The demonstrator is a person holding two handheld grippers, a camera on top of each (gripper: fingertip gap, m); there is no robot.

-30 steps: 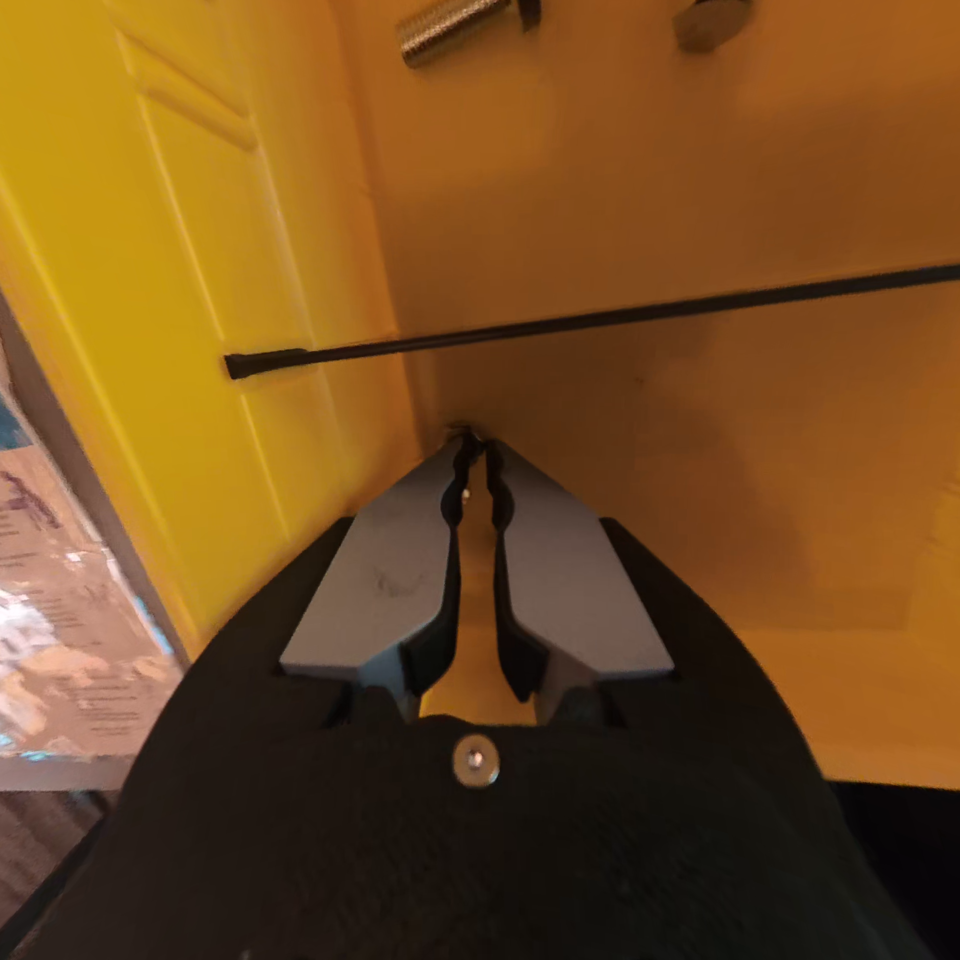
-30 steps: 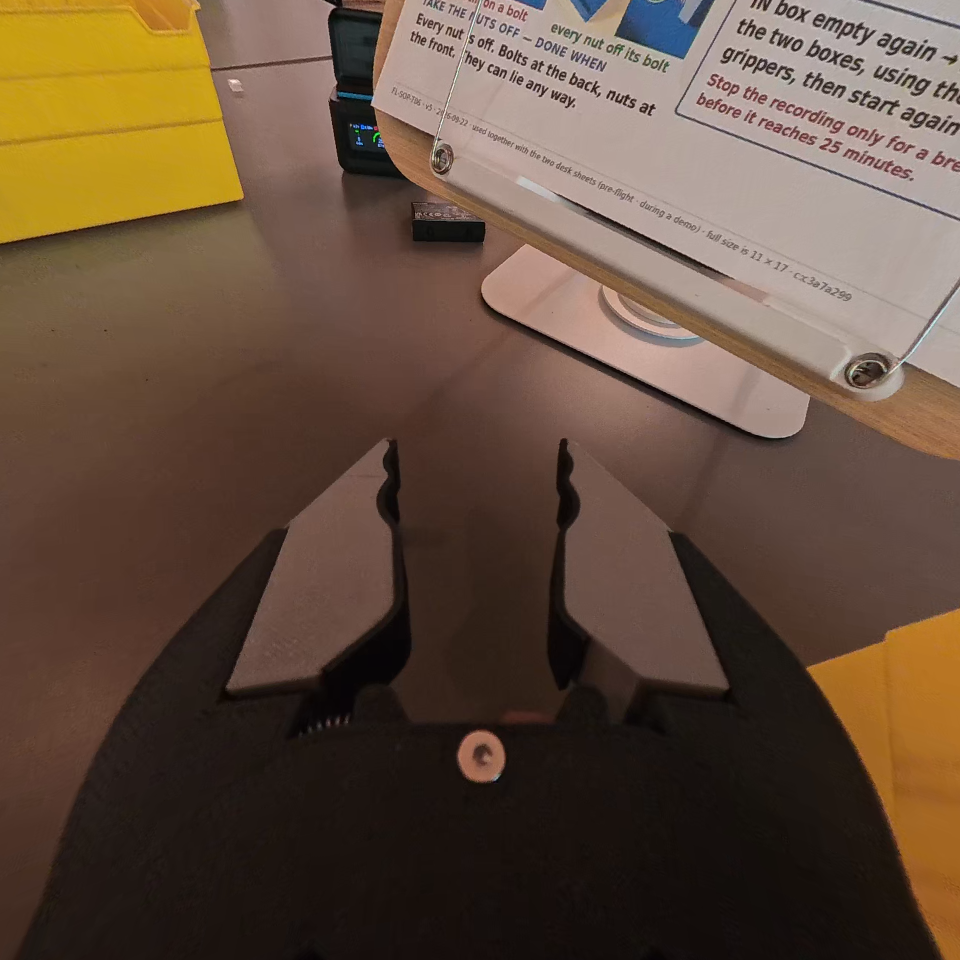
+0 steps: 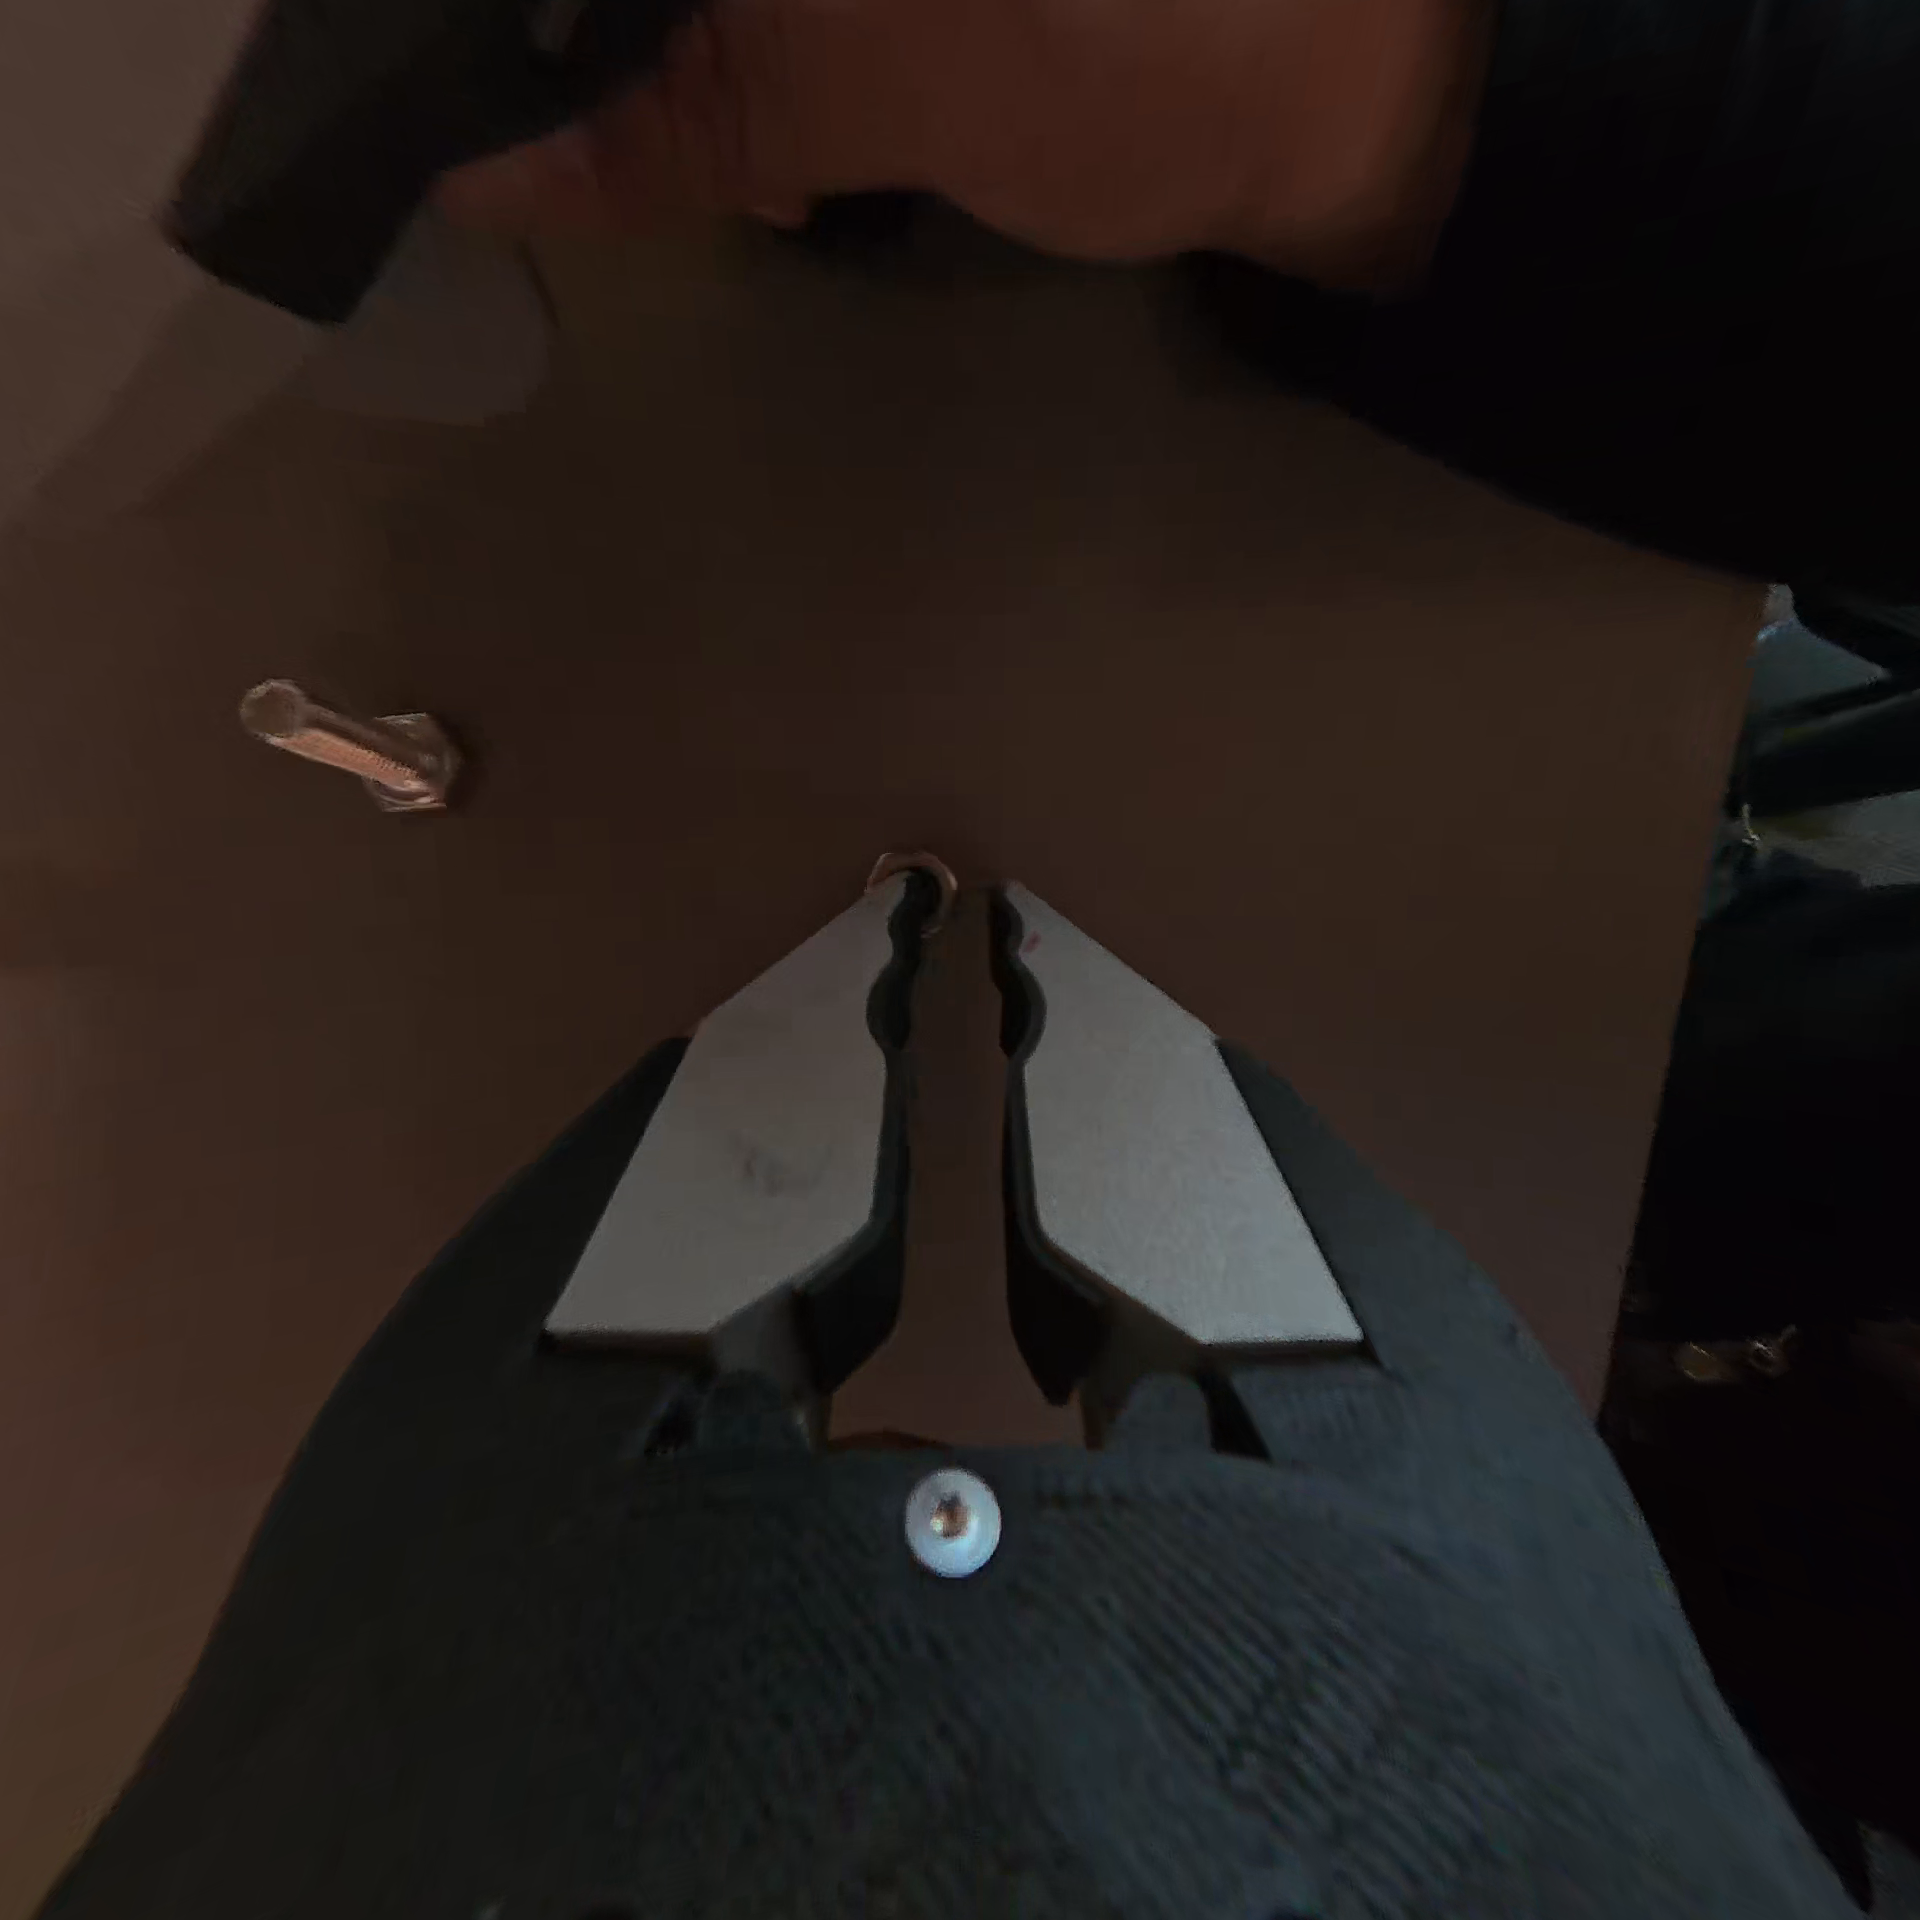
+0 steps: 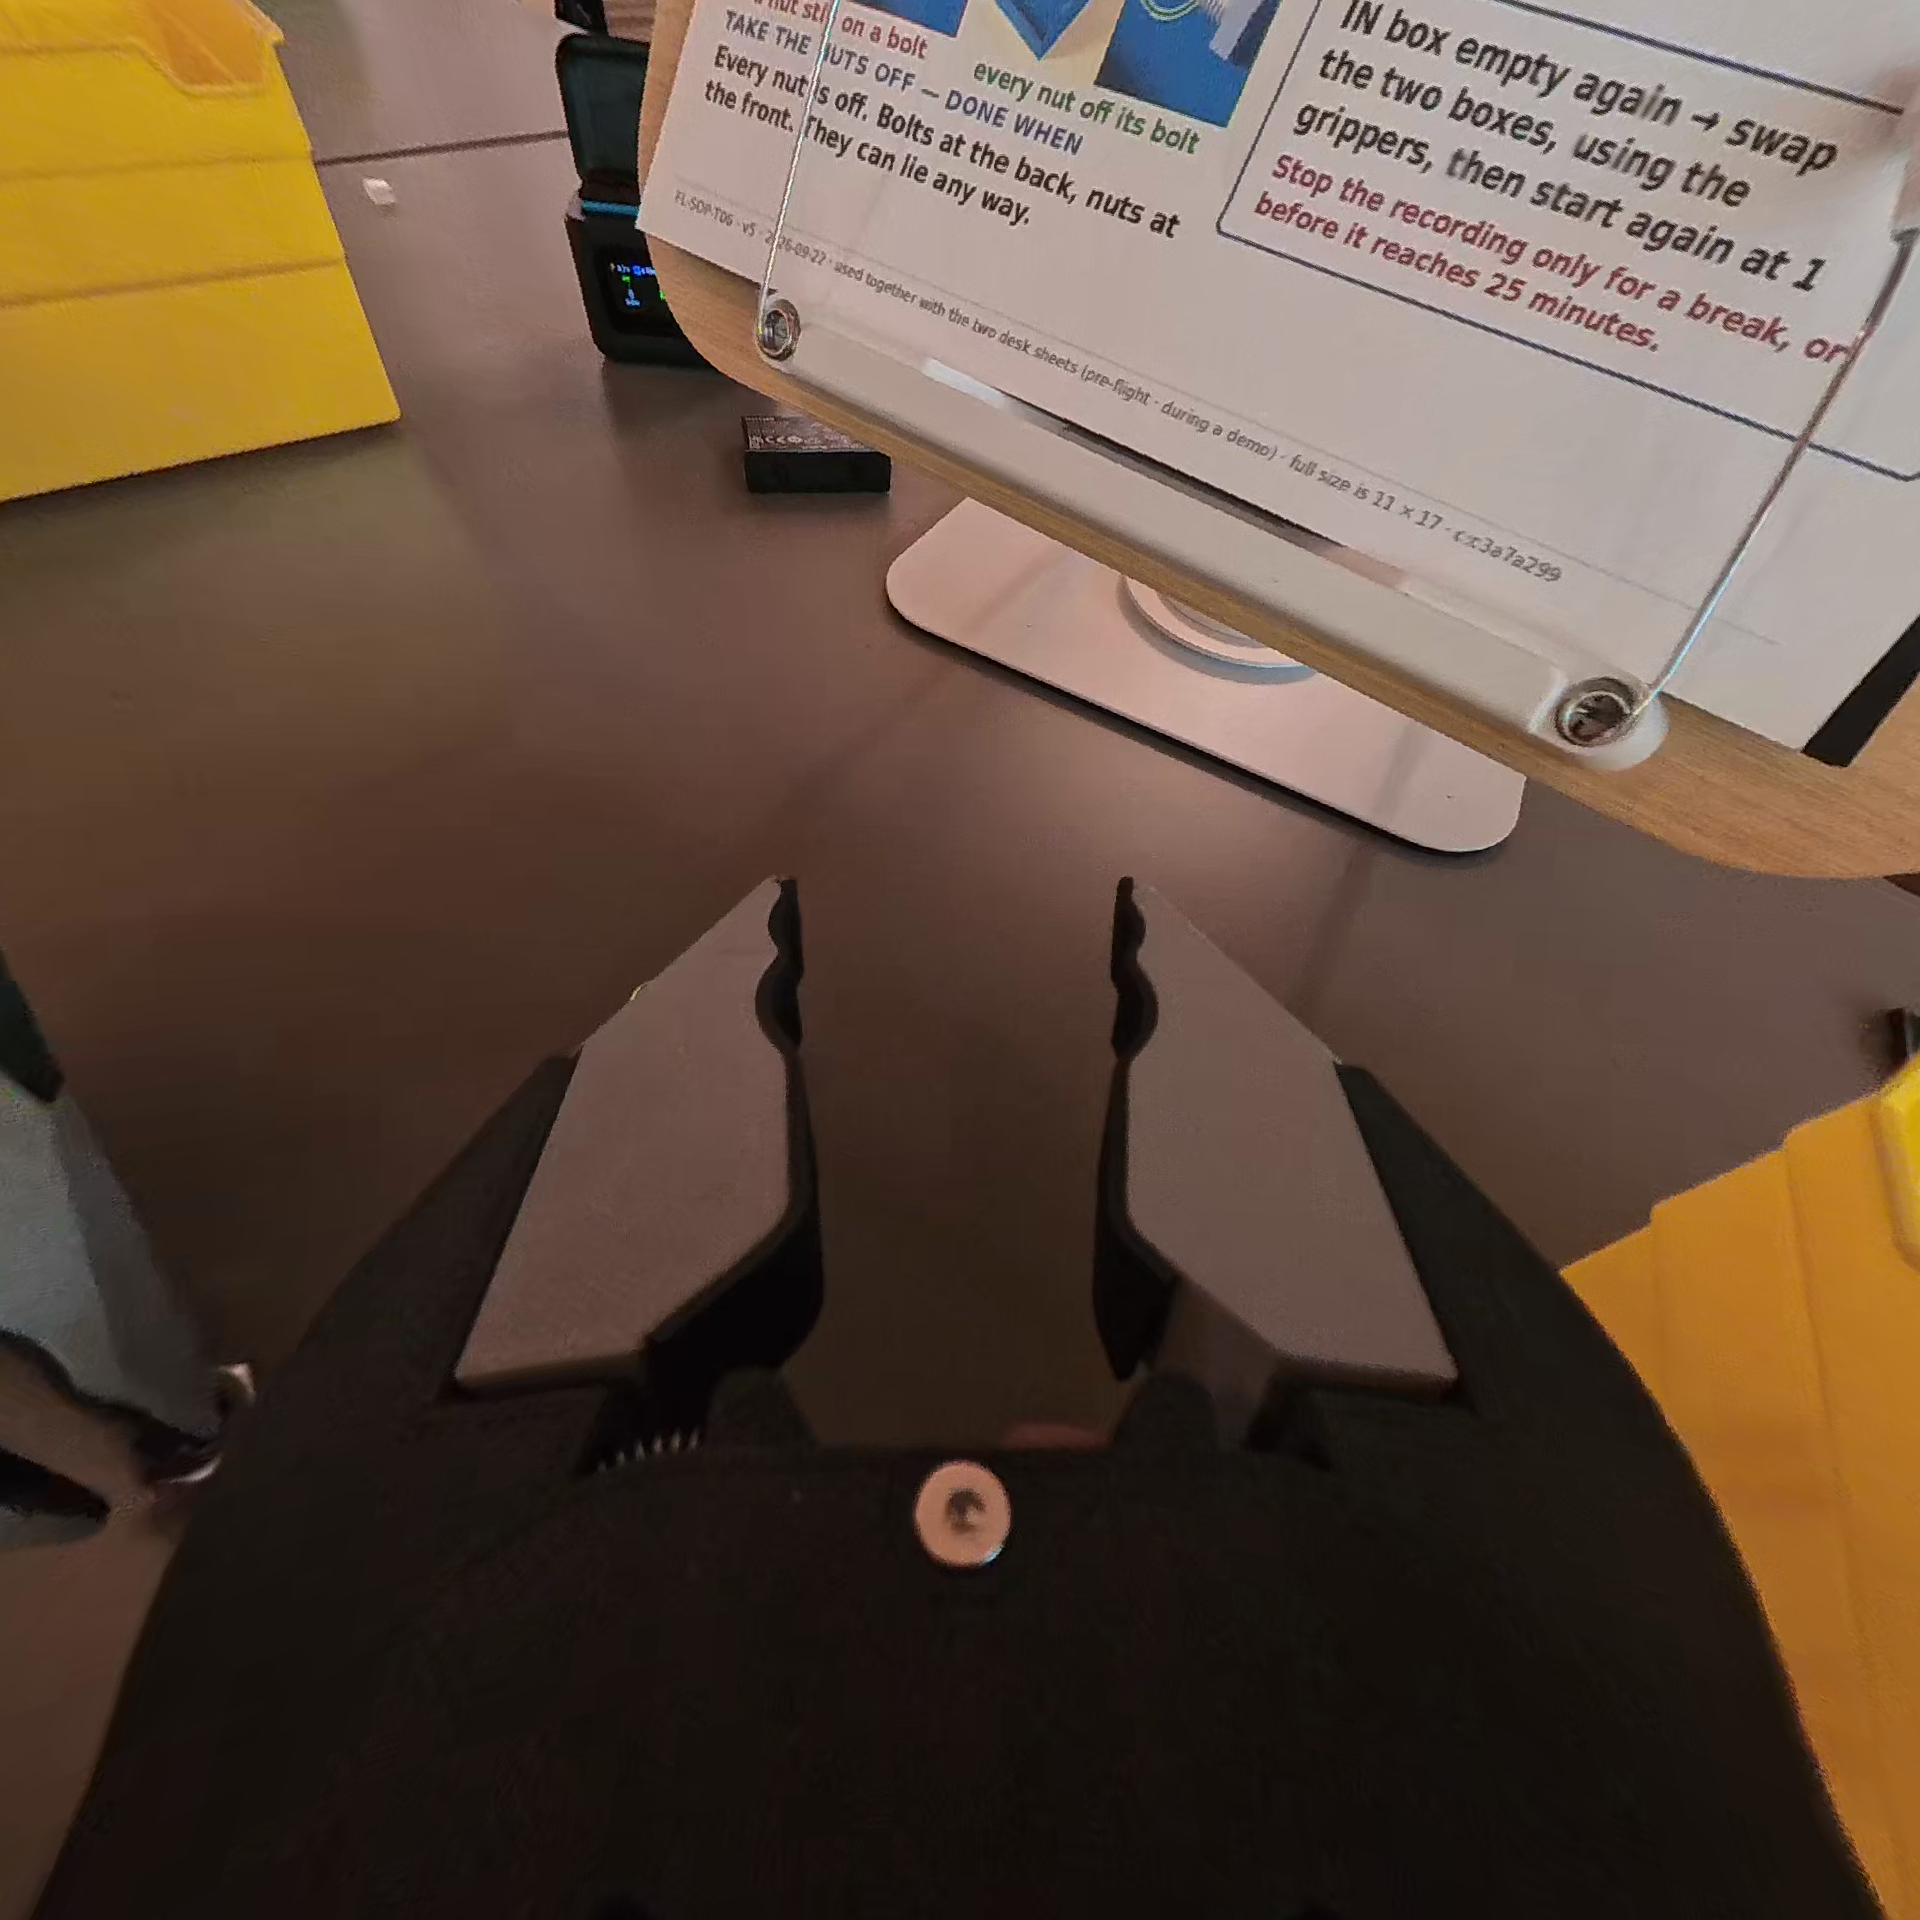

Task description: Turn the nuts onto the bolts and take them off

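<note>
A dark brown table (image 4: 436,748) takes up most of both views; in the left wrist view it is dim and slightly blurred, and its edge shows on the right with a dark floor area beyond it.

One bolt (image 3: 348,748) lies on its side on the table, far to the left of the left gripper (image 3: 951,899). One small metal ring, probably a nut (image 3: 914,883), sits at the tip of this gripper's left finger; the fingers stand narrow, with a thin gap between them, and I cannot tell if they pinch the nut or it only lies beside the tip. Above, a blurred hand (image 3: 1195,125) fills the top of that view.

The right gripper (image 4: 951,904) hangs over bare table with its two fingers wide apart and nothing between them. Beyond it stands one instruction sheet (image 4: 1299,208) on a wooden board with a white stand base (image 4: 1039,613). Two yellow boxes are visible: one far left (image 4: 156,291), one at the near right edge (image 4: 1766,1455). One small black device with a lit screen (image 4: 623,281) stands behind the sheet, and one small black block (image 4: 816,462) lies near it.
</note>
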